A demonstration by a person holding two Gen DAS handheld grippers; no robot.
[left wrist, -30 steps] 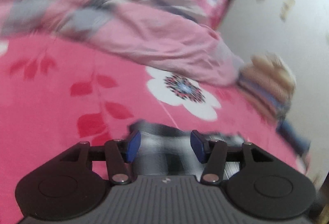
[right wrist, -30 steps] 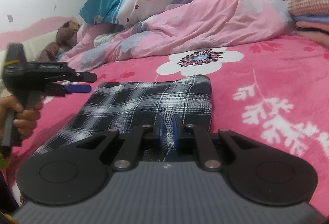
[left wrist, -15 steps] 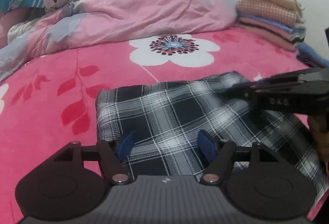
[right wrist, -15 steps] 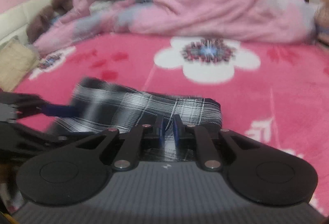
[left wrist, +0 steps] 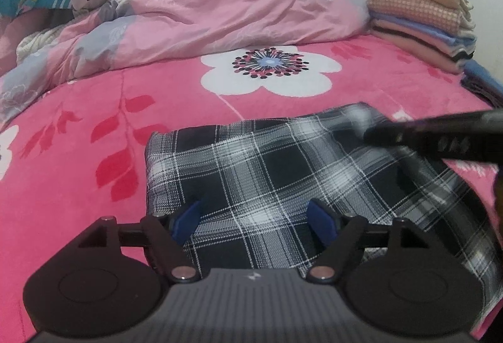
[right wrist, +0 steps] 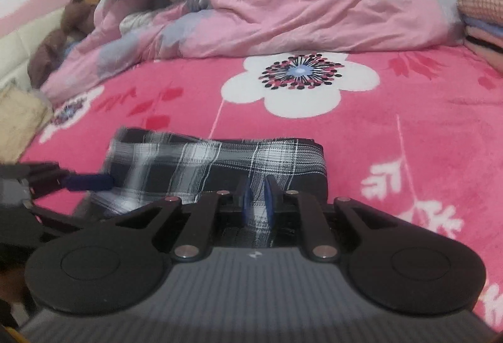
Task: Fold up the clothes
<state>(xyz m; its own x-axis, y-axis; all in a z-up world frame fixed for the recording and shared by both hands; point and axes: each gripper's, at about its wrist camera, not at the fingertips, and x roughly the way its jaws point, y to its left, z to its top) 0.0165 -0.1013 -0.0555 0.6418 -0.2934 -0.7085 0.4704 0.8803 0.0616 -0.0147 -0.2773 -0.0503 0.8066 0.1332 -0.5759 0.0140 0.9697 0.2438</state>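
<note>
Lying on the pink floral blanket (left wrist: 78,192): one black-and-white plaid garment (left wrist: 267,179), partly folded, near edge of the bed. Left gripper (left wrist: 254,218): jaws spread wide, having just been opening, blue pads over the plaid cloth with nothing pinched between them. Right gripper (right wrist: 258,201): jaws nearly closed, clamped on a fold of the plaid, the cloth lifted and blurred, so its exact lie is hard to judge. Beyond: crumpled pink duvet (left wrist: 220,6), stack of folded clothes (left wrist: 421,19) at right, brown plush toy (right wrist: 59,37) by the wall.
</note>
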